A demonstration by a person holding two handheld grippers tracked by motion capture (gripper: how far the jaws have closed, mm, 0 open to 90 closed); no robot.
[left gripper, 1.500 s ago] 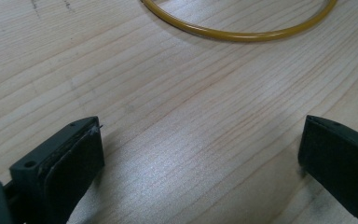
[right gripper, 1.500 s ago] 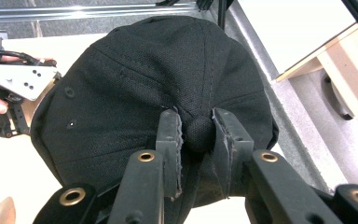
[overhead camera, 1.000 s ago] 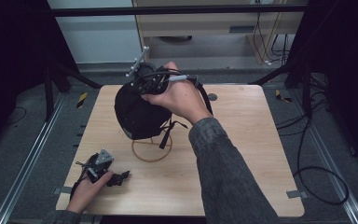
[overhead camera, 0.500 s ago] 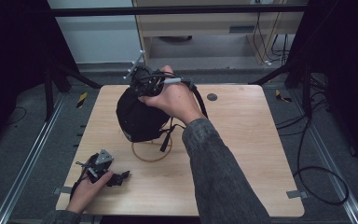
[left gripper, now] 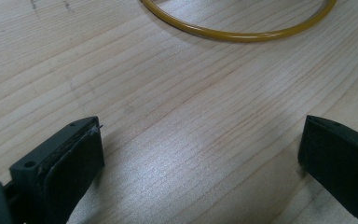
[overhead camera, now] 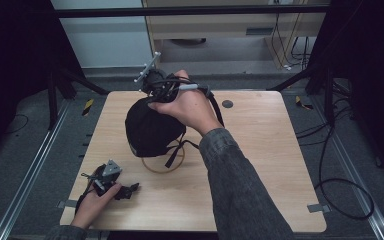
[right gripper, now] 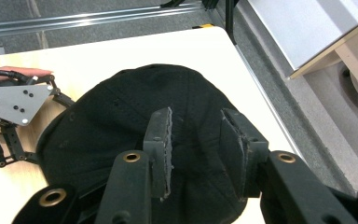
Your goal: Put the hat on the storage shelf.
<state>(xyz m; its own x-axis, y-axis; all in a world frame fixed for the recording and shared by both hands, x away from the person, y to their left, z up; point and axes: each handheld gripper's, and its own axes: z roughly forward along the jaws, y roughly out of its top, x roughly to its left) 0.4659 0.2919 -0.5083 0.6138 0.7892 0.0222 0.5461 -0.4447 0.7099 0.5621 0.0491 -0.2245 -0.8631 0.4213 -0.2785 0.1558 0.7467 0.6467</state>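
I see a black cap (overhead camera: 152, 125) held up over the middle of the wooden worktop (overhead camera: 270, 150), toward its far side. The right gripper (right gripper: 196, 140) is at the top of the cap, gripped by the right hand (overhead camera: 187, 102). In the right gripper view its jaws stand a narrow way apart with the cap's black cloth between and below them; I cannot tell whether they pinch the cloth or only rest against it. The cap's straps (overhead camera: 177, 150) hang down from its lower edge toward the worktop.

A thin yellow ring (overhead camera: 162, 165) lies flat on the worktop directly under the cap. In the left gripper view the same ring (left gripper: 242, 32) curves across the top, ahead of the jaws and apart from them.

The left gripper (overhead camera: 112, 182) rests low on the near left corner of the worktop, held by the left hand (overhead camera: 92, 205). Its jaws stand wide apart with bare wood between them; they hold nothing. It sits well apart from the cap.

A small dark round mark (overhead camera: 227, 104) shows on the far part of the worktop.
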